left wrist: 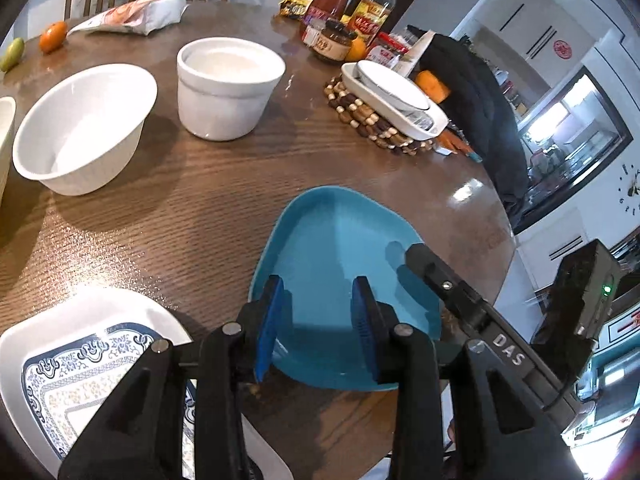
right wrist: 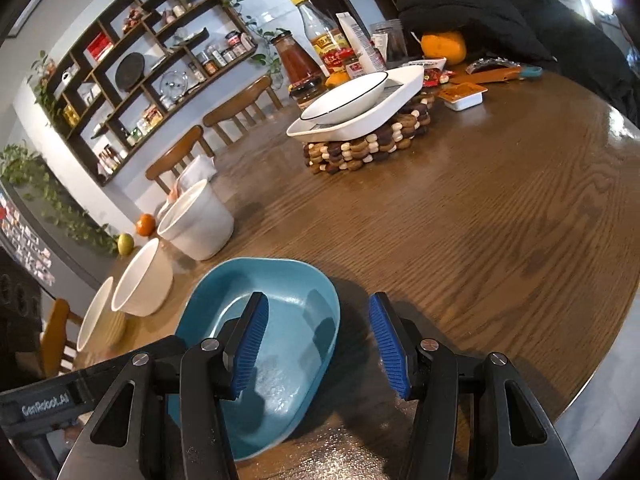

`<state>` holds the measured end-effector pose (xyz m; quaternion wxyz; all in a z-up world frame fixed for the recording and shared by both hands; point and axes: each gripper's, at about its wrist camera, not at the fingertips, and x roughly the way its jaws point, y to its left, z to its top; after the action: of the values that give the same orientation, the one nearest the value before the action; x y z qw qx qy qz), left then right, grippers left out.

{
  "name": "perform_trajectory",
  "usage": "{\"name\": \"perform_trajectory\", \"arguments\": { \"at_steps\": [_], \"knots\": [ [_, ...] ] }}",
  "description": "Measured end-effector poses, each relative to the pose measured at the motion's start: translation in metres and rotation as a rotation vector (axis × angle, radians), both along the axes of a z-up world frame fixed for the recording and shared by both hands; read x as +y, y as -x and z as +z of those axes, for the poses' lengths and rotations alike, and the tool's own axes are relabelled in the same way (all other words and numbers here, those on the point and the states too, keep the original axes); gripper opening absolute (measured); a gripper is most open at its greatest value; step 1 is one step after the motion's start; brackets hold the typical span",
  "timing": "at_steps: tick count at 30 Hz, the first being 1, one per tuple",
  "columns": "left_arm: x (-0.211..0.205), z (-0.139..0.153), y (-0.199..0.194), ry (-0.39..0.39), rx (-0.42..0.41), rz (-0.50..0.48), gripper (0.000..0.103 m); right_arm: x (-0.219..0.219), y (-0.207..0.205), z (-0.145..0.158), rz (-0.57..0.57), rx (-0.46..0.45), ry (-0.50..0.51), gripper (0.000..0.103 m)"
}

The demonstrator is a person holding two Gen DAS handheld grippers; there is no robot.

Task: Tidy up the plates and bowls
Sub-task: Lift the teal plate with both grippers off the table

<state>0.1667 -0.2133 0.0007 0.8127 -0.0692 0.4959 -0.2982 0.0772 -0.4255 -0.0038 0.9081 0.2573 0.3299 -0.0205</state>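
- My left hand-held gripper [left wrist: 318, 320] is open, its blue pads either side of the near part of the blue plate [left wrist: 340, 264]; I cannot tell whether they touch it.
- My right hand-held gripper [right wrist: 320, 344] is open too, straddling the blue plate's right rim, one pad over the inside and one outside above the bench [right wrist: 480, 240].
- The blue plate lies flat near the bench's near edge.
- Just left of it, at the near edge, I see a white plate with a blue pattern [left wrist: 80, 360].
- Farther in, toward the left edge, stand a wide white bowl [left wrist: 80, 128] and a straight-sided white bowl [left wrist: 228, 84], apart from each other.
- Toward the far right, a white square dish [left wrist: 396, 108] with a white round plate [left wrist: 392, 84] in it sits on a beaded trivet [left wrist: 360, 116].
- Bottles and jars [left wrist: 344, 12] stand at the far edge.
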Motion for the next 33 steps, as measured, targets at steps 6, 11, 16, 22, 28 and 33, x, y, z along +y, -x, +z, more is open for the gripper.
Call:
{"name": "perform_trajectory", "arguments": {
  "at_steps": [6,11,16,22,28,33],
  "knots": [
    [0.013,0.024,0.010,0.018,-0.081,0.028,0.057,0.001,0.001,-0.001,0.008,-0.009,-0.010,0.056],
    [0.018,0.017,0.000,0.005,-0.035,0.083,0.067,0.000,0.002,-0.002,0.002,-0.002,-0.037,0.056],
    [0.009,0.007,-0.004,-0.001,-0.007,0.044,0.064,0.001,0.001,-0.004,0.033,-0.006,-0.085,0.056],
    [0.003,-0.002,-0.005,-0.020,0.005,0.015,0.043,0.006,-0.005,-0.005,0.059,-0.018,-0.090,0.056],
    [0.001,0.001,0.006,-0.039,-0.022,0.008,0.043,0.012,-0.005,-0.003,0.048,-0.024,-0.044,0.056],
    [0.008,0.015,0.025,-0.036,-0.085,0.008,0.044,0.018,-0.002,0.001,0.050,-0.023,-0.016,0.056]
  ]
}}
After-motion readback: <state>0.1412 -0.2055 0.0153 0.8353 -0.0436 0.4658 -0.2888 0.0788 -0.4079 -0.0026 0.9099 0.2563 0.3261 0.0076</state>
